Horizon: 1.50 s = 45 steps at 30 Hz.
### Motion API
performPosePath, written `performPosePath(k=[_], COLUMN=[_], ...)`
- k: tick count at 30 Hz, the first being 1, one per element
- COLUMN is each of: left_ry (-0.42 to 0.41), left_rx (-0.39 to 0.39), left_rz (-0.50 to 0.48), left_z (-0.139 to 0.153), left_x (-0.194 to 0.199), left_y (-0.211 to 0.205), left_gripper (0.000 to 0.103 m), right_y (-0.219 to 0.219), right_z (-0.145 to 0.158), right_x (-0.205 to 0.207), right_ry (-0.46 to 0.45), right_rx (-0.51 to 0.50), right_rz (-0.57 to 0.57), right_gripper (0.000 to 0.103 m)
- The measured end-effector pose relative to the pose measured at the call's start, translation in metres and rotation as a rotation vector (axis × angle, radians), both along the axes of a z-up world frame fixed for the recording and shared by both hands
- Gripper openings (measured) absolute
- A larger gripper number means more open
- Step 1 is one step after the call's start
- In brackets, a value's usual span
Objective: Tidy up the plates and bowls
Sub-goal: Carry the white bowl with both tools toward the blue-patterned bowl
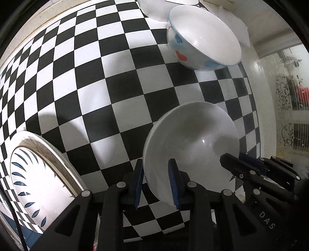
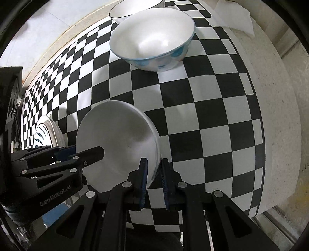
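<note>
Closest to both lenses, I see my two grippers clamped on opposite edges of one plain white bowl (image 1: 191, 146), which hangs tilted above the tabletop, its hollow turned toward the cameras. Beneath everything spreads the black-and-white checkered tablecloth (image 1: 87, 86), by far the biggest thing in sight, covering a pale table whose bare edge (image 2: 278, 115) shows on the right of the right wrist view.

Next in size is the held bowl itself. My left gripper (image 1: 157, 185) pinches its rim, one blue pad inside the bowl and one outside. My right gripper (image 2: 154, 183) pinches the opposite rim the same way, its jaws nearly together on the thin wall.

Farther off stands a white bowl with blue and red spots (image 1: 202, 38), upright on the cloth and well apart from the held one. Behind it, at the far edge, I see part of another white bowl with a dark rim (image 2: 135, 9).

Low on the left lies a plate with blue leaf marks (image 1: 34, 179), partly cut off by the frame.

Some white crumpled sheet (image 2: 233, 17) sits at the far right corner.
</note>
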<state>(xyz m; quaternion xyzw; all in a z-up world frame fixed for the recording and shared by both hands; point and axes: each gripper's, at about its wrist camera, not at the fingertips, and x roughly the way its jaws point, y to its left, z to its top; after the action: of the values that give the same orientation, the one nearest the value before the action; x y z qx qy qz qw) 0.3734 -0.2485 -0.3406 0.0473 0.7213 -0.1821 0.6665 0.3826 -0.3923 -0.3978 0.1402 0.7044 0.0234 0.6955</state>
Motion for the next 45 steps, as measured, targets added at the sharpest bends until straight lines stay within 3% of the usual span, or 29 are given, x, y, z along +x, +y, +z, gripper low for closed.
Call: performPosePath(k=[5,10,12,14,20,26,30,32,39,45], left_ry=[-0.001,-0.095,-0.109,-0.114,-0.053,0.007,-0.002,-0.022,-0.048,-0.094], left_rx=[0.007,-0.029,-0.064,-0.105,-0.153,-0.158,-0.123,-0.104,-0.093,-0.101], left_rz=[-0.005,0.026,0.052,0.081,0.109,0.093,0.059,0.048,0.05,0.045], left_z=[0.006,0.054,0.066,0.075,0.054,0.021,0.004,0.002,0.012,0.044], left_x=[-0.002,0.011,0.025,0.049,0.11,0.149,0.16,0.16,0.15,0.136], left_y=[-0.002,0.008,0.011,0.009,-0.016,-0.049,-0.064,-0.067,-0.062,-0.056], left_gripper=[0.023,0.024,0.03,0.033,0.033,0.033,0.028,0.024,0.02,0.02], right_y=[-0.001,-0.025,-0.042,-0.059,-0.091,-0.1,-0.099,-0.097,-0.094,-0.086], right_z=[-0.001,0.017,0.031,0.043,0.05,0.013,-0.009,-0.019,-0.024,0.006], right_x=[0.003,0.005,0.012,0.024,0.082,0.135,0.151,0.155,0.155,0.141], right_ry=[0.018,0.023,0.0,-0.033,-0.131,-0.089,-0.058,-0.032,-0.027,-0.063], right_rx=[0.015,0.074,0.095,0.116,0.121,0.147,0.138,0.132,0.124,0.126], right_rz=[0.0,-0.038,-0.075,-0.114,-0.18,-0.203,-0.187,-0.178,-0.173,-0.151], right_gripper=[0.016,0.017,0.022,0.037,0.041,0.04,0.033,0.014,0.011,0.011])
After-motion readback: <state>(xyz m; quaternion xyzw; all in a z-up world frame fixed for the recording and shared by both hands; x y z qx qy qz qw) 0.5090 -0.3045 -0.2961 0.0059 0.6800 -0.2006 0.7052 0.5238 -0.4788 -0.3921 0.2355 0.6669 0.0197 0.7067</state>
